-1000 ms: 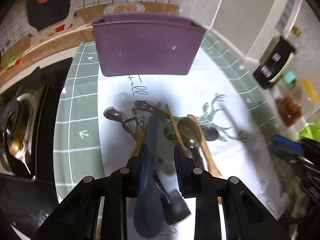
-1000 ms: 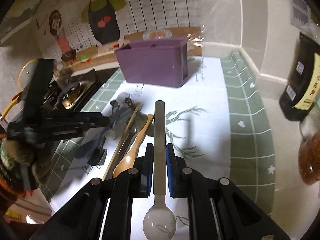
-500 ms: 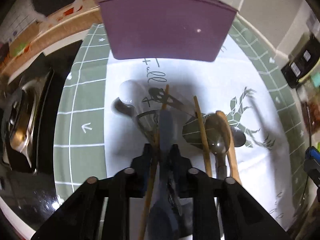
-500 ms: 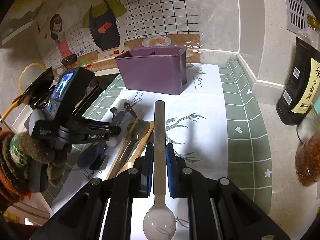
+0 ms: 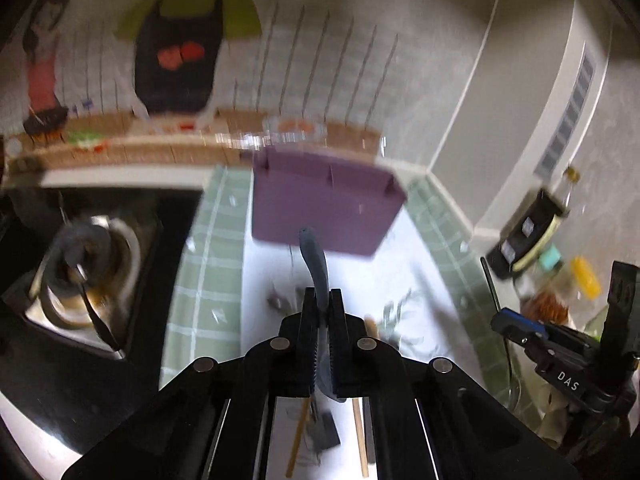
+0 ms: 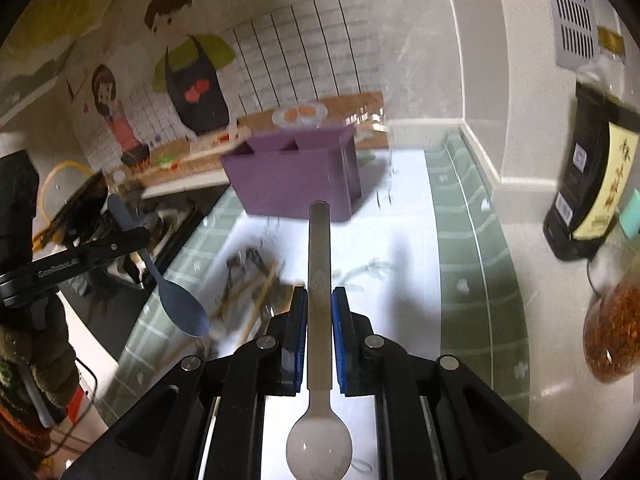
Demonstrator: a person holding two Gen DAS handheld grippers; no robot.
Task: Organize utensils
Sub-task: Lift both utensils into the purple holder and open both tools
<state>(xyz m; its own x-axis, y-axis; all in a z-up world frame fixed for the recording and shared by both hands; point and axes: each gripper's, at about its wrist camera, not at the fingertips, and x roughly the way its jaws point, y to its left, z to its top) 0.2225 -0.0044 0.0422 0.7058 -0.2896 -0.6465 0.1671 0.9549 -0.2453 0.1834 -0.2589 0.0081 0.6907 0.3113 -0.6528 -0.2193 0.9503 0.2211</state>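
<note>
My left gripper [image 5: 321,300] is shut on a dark blue spoon [image 5: 314,258], held in the air with its handle toward the purple utensil holder [image 5: 324,208]. The right wrist view shows that spoon's bowl [image 6: 182,312] hanging down at the left. My right gripper [image 6: 320,300] is shut on a grey metal spoon [image 6: 319,264], handle forward, bowl toward the camera, pointing at the purple holder [image 6: 296,178]. Loose utensils, among them wooden chopsticks [image 6: 256,292], lie in a pile on the white mat below.
A stove with a pot [image 5: 86,264] is on the left. A dark sauce bottle [image 6: 592,184] and a jar of red flakes [image 6: 612,332] stand on the right counter. The tiled wall is behind the holder.
My left gripper has shut on the blue spoon and lifted it off the pile, tilting up toward the holder. My right gripper has risen with the metal spoon.
</note>
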